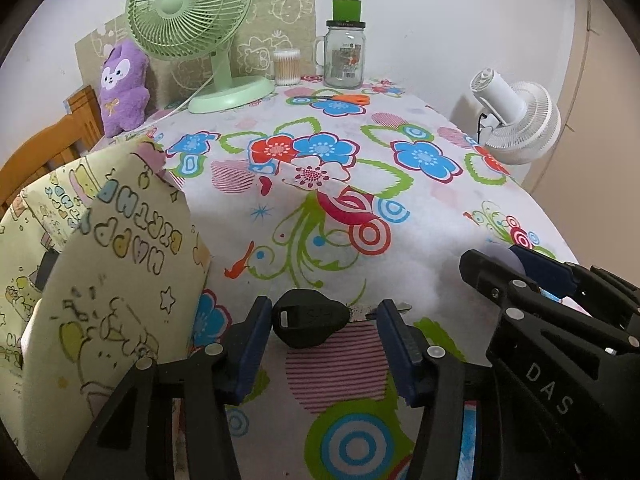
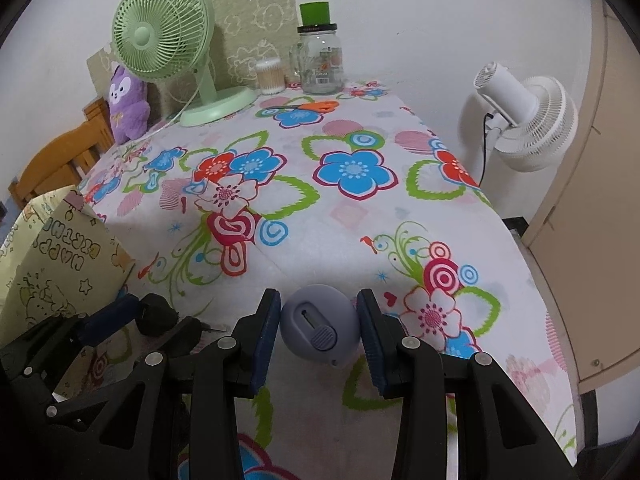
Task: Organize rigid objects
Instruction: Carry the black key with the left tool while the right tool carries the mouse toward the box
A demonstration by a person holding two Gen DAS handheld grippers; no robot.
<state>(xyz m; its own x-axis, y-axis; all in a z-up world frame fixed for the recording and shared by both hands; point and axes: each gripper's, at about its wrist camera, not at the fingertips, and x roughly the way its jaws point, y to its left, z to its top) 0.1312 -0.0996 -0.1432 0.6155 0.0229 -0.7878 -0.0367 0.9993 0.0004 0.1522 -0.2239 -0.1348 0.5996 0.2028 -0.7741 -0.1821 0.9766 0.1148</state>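
Both grips loaded, paper bag next.
L gripper (image 1: 324, 332) clamped on black key (image 1: 310, 322); R gripper (image 2: 318, 330) clenched on grey round gadget (image 2: 316, 324). Keep level, lift slow, swing to gift bag (image 1: 100, 264) at left; steer clear of green fan (image 1: 192, 12) at back.

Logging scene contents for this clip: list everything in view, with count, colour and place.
key: 1, black head, between the left gripper's fingers
round gadget: 1, grey-blue, clamped in the right gripper
gift bag: 1, pale yellow, near left
desk fan: 1, green, far left
plush toy: 1, purple, beside the fan
cotton swab tub: 1, clear, far centre
jar: 1, glass, green cap, far centre
scissors: 1, orange handles, before the jar
clip fan: 1, white, right edge
tablecloth: 1, floral
left gripper: black, blue pads
right gripper: same
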